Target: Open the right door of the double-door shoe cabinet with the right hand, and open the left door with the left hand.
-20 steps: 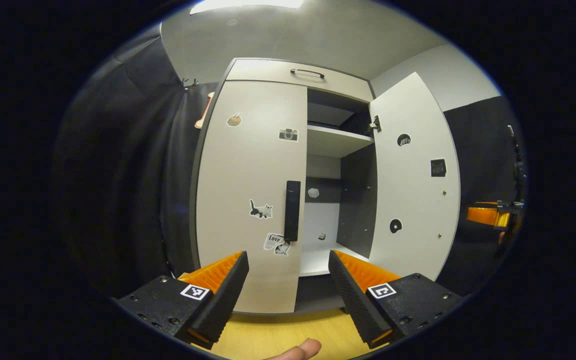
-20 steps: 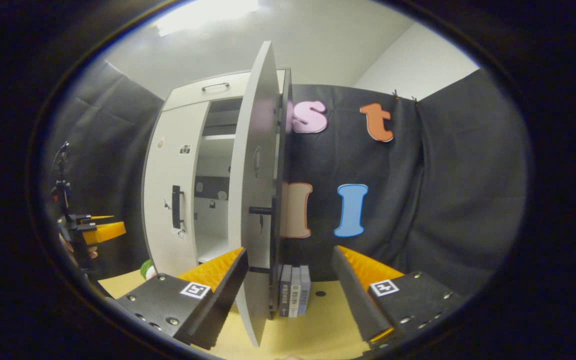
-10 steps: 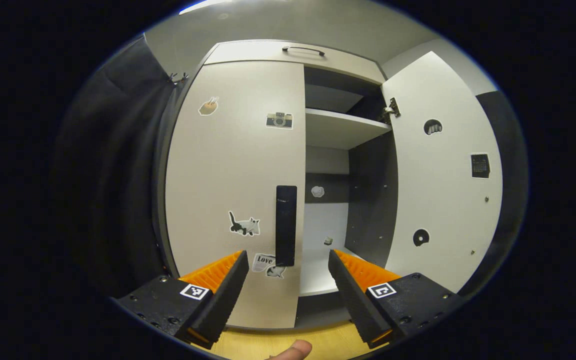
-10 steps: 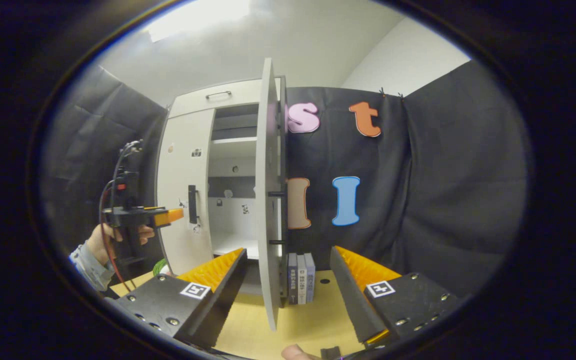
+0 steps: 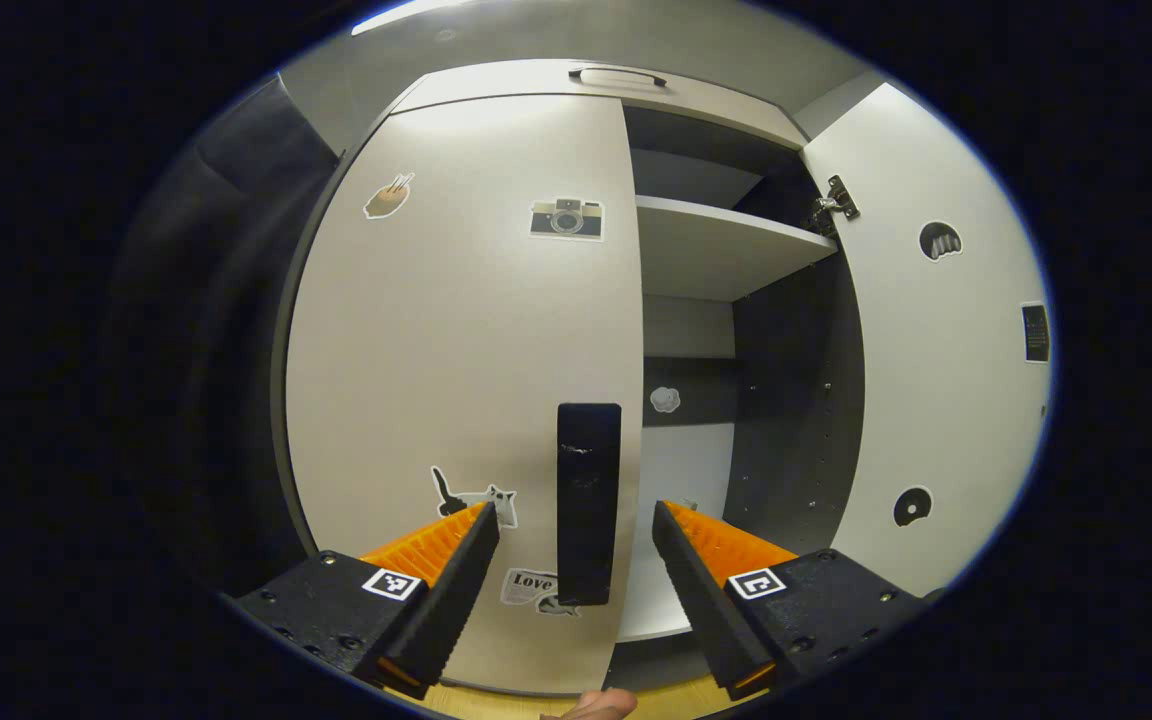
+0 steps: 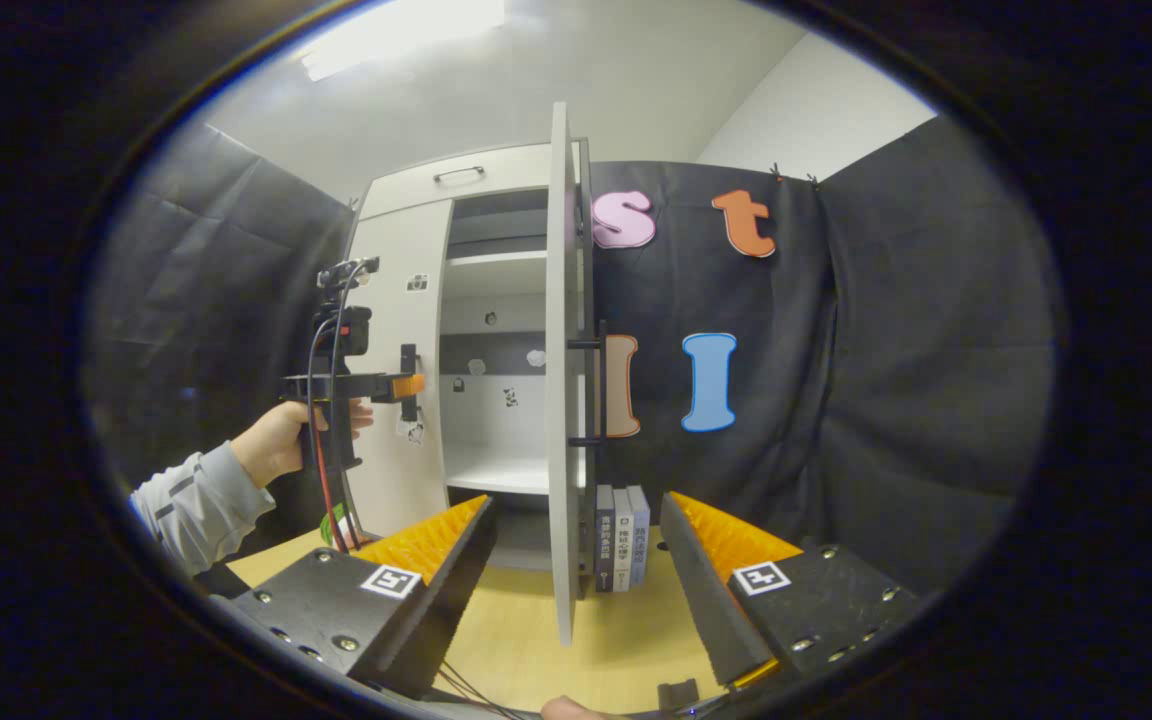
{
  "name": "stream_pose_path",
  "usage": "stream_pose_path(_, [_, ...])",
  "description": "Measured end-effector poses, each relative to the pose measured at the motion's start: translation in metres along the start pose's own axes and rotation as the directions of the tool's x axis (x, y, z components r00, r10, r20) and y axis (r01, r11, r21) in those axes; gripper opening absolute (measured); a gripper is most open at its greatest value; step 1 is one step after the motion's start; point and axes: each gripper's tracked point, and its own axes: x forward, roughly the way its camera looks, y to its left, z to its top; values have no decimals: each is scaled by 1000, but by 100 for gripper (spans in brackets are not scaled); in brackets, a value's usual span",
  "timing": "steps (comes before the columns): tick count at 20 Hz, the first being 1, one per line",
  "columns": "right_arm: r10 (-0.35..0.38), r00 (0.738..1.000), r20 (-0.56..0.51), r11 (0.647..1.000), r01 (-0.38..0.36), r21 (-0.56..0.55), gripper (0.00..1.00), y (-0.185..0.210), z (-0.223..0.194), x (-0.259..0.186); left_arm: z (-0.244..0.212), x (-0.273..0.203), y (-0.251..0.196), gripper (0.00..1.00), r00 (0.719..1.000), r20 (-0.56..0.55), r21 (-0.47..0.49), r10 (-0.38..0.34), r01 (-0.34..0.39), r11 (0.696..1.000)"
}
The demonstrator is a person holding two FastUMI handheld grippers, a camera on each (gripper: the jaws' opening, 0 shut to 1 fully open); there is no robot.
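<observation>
Pale grey panels make up the shoe cabinet (image 5: 636, 95), which stands on a yellow wooden tabletop (image 6: 526, 640) against the booth's black cloth wall. In the left gripper view, the left door (image 5: 456, 350) is closed and carries several stickers: a camera sticker (image 5: 566, 219) near the top, a cat sticker (image 5: 471, 497) low down and a small brown sticker (image 5: 386, 197) at the upper left. A black vertical left handle (image 5: 588, 500) sits on this door's right edge. The left gripper (image 5: 576, 530) faces the door with its fingers apart, one on each side of the handle's lower part; no contact with the handle can be seen.

To the right, the right door (image 5: 936, 380) is swung wide open, hanging on a metal hinge (image 5: 831, 205), so the cabinet's inside shows a pale shelf (image 5: 726, 245) above a dark side wall.

In the right gripper view the right door (image 6: 561, 380) stands edge-on, its own handle (image 6: 596, 385) on the far right face. The right gripper (image 6: 576, 545) has its fingers spread, the door's lower edge seen between them but untouched. A row of books (image 6: 621, 535) stands on the tabletop just right of the door. Farther left, a hand (image 6: 281, 445) in a grey sleeve (image 6: 191, 505) holds the left gripper (image 6: 406, 385) up at the left door's handle.
</observation>
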Motion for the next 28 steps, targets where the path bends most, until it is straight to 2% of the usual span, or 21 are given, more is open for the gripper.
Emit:
stream_pose_path(3, [-7,1000,0,1000,7,1,98,-4,1,0,-13,16,4,82,1000,-23,-21,0,-1,1000])
stream_pose_path(4, [-11,1000,-1,1000,11,-1,98,-6,1,-1,-12,20,2,72,1000,-4,-53,-12,12,999])
stream_pose_path(7, [-11,1000,-1,1000,11,-1,98,-5,0,-3,-9,21,-1,66,1000,0,-32,-4,4,999])
stream_pose_path(9, [-3,1000,-4,1000,3,2,98,-1,-1,-4,-8,23,-9,53,1000,-22,22,0,0,1000])
stream_pose_path(10, [1,1000,-5,1000,-1,2,98,1,-1,-4,-11,20,-6,35,999,-49,48,4,-2,999])
stream_pose_path(11, [7,1000,-7,1000,-7,-1,98,5,-3,-6,-9,22,-8,33,999,-47,51,6,-3,999])
stream_pose_path(14, [19,1000,-18,1000,-19,-1,98,12,-8,-5,-11,17,-8,27,998,-62,-24,-14,13,1000])
stream_pose_path(18, [30,999,-18,1000,-30,-9,98,20,-9,-6,-11,6,-6,25,996,-87,-13,-8,7,1000])
stream_pose_path(21, [41,999,5,999,-41,-11,98,33,-1,-11,-11,-11,-4,22,995,-93,-8,-31,30,1000])
stream_pose_path(28, [43,999,24,999,-43,-15,97,60,6,-6,-6,-55,11,23,991,-107,-2,-85,85,996])
